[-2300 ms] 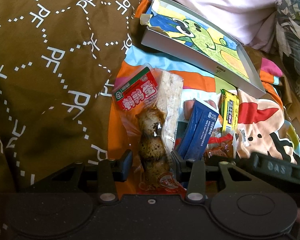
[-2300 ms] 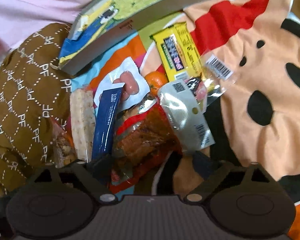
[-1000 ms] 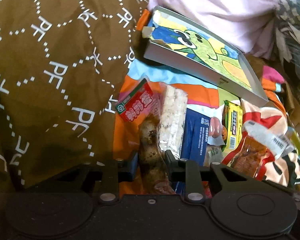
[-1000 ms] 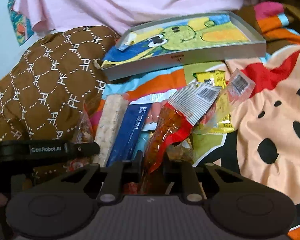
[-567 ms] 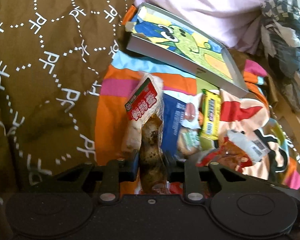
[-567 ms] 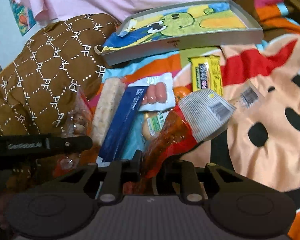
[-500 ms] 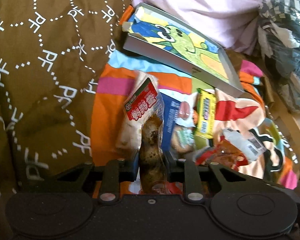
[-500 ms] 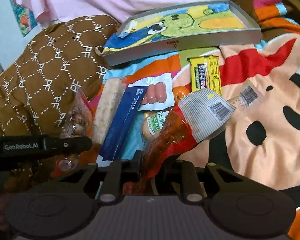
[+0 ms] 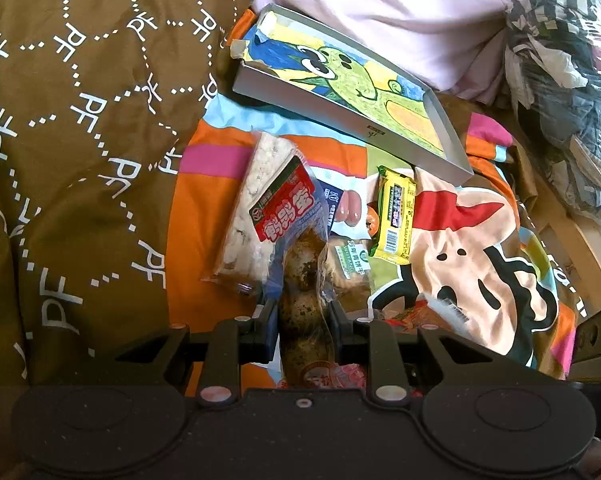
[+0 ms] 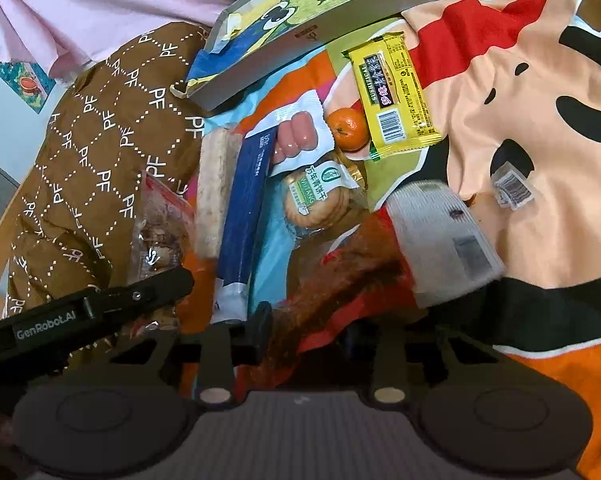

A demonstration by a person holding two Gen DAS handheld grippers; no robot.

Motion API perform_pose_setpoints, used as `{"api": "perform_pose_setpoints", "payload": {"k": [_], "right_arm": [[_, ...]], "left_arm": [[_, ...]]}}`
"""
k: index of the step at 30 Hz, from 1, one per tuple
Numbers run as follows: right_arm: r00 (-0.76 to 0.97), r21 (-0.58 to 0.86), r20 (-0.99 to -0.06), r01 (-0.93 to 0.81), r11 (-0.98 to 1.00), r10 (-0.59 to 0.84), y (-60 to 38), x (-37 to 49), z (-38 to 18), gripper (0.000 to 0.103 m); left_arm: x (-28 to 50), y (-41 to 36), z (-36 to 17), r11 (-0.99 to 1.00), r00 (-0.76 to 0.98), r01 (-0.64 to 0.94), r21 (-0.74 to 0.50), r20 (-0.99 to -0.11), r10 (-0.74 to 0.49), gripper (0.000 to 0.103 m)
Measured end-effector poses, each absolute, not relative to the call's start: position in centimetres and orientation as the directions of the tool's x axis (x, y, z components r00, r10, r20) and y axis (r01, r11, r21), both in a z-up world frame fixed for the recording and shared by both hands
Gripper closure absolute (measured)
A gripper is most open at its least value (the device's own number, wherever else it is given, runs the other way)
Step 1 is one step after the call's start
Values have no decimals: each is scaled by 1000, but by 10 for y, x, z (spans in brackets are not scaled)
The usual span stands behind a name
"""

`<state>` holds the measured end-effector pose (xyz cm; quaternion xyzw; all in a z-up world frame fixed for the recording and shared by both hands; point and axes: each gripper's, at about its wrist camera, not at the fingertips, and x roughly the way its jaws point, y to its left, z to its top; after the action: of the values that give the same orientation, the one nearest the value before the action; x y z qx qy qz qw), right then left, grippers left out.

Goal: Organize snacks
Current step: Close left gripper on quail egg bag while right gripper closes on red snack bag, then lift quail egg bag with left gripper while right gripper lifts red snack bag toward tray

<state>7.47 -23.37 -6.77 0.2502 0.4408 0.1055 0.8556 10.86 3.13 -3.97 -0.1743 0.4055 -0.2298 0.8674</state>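
Note:
My left gripper (image 9: pixel 302 316) is shut on a clear pack of brown quail eggs with a red label (image 9: pixel 288 210), which it holds above the snack pile. In the right wrist view, the jaws of my right gripper (image 10: pixel 306 336) are opening. A red and grey pack of dried meat (image 10: pixel 352 276) still lies between them and sags onto the blanket. Loose on the blanket lie a yellow pack (image 10: pixel 392 96), a mandarin (image 10: pixel 346 128), a sausage pack (image 10: pixel 296 136), a round biscuit pack (image 10: pixel 316 196), a long blue pack (image 10: pixel 246 216) and a rice bar (image 10: pixel 212 188).
A shallow grey tray (image 9: pixel 340 120) lined with a green cartoon drawing lies beyond the snacks. A brown quilt (image 9: pixel 80 140) rises on the left and a pink sheet (image 9: pixel 380 8) lies behind. Bagged clothes (image 9: pixel 560 60) are piled at the right. A cartoon blanket (image 9: pixel 480 260) lies underneath.
The left gripper has carried the egg pack up and off the pile. The right gripper has tipped down and rolled, its jaws have widened, and the meat pack has sunk toward the blanket.

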Motion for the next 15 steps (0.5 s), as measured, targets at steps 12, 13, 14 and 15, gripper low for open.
{"api": "perform_pose_setpoints", "payload": {"k": [12,13,14,15], "right_arm": [[700,307,-633,-164,938,329,-203,57,-36,90],[709,283,-629,-172,944,318,-200,55,-34,90],[719,259,-623,-181,949,307,-198,54,-33,90],[728,240,-616,-189,952,300,-195,53,-31,90]], "left_arm": [[104,30,-35,821,590,287,-493,-584,-557,76],[104,31,-35,821,593,284,-496,-582,-557,76],[104,32,-35,820,596,281,-499,-579,-556,76],[105,32,-34,819,599,280,-501,-576,-557,76]]}}
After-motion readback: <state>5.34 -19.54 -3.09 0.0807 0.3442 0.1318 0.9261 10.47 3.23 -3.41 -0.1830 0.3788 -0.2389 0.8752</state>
